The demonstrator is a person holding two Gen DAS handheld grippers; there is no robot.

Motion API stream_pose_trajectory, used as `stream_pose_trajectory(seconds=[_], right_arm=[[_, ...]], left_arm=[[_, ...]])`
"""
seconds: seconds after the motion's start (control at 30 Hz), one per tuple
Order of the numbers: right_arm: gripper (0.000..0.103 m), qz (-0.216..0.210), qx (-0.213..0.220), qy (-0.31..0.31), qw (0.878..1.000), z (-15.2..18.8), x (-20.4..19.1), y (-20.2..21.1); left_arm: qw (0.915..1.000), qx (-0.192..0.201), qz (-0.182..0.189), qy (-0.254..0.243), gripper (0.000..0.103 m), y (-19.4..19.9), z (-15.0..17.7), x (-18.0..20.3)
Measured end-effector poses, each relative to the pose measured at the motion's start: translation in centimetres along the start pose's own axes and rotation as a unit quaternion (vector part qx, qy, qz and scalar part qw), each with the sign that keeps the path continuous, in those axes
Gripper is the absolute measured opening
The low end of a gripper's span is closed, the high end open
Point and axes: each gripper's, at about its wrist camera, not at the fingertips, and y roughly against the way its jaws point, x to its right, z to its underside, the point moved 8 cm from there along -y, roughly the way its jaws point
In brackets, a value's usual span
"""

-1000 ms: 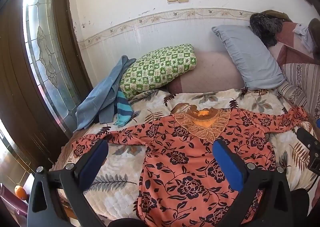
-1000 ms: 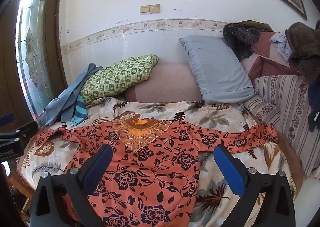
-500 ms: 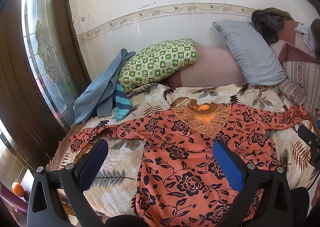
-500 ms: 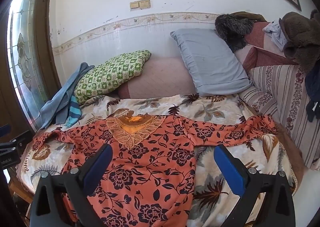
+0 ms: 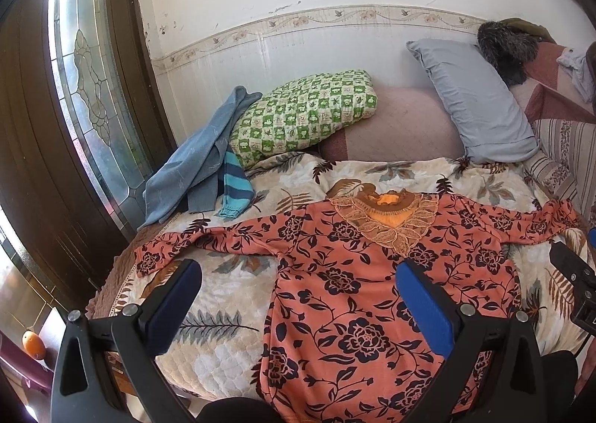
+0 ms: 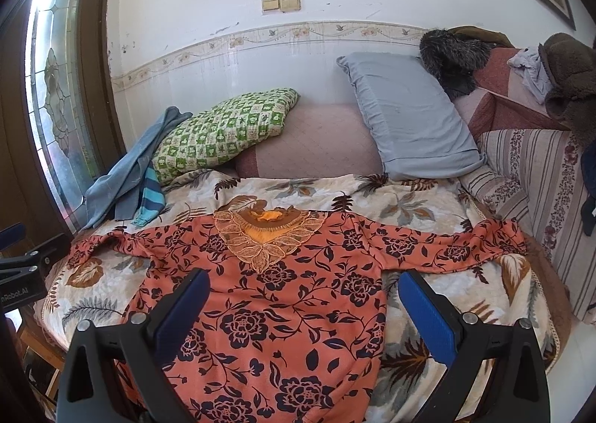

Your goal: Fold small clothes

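Observation:
An orange blouse with dark flowers (image 5: 357, 281) lies spread flat on the bed, both sleeves stretched out sideways, its embroidered collar toward the pillows; it also shows in the right wrist view (image 6: 283, 296). My left gripper (image 5: 298, 292) is open and empty, held above the blouse's left half. My right gripper (image 6: 303, 302) is open and empty, above the blouse's right half. Each gripper's edge shows at the side of the other's view.
A leaf-patterned blanket (image 5: 231, 315) covers the bed. A blue garment (image 5: 193, 166), a green checked pillow (image 5: 301, 113) and a grey pillow (image 5: 473, 98) lie at the back. A door with a glass panel (image 5: 89, 95) stands left, a striped sofa arm (image 6: 540, 177) right.
Both grippers have drawn back and up from the bed, so more of the blouse and wall shows. Both stayed open. The blouse has not moved.

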Motion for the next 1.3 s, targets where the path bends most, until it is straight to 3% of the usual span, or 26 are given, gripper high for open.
stream_pose_trajectory(seconds=[0.67, 1.3], right_arm=[[0.102, -0.003, -0.007, 0.007, 1.0, 0.3, -0.6, -0.6], [0.102, 0.013, -0.017, -0.012, 1.0, 0.3, 2.6, -2.0]], left_arm=[[0.9999, -0.006, -0.008, 0.008, 0.103, -0.5, -0.1, -0.5], [0.9991, -0.02, 0.016, -0.033, 0.103, -2.5, -0.8, 4.7]])
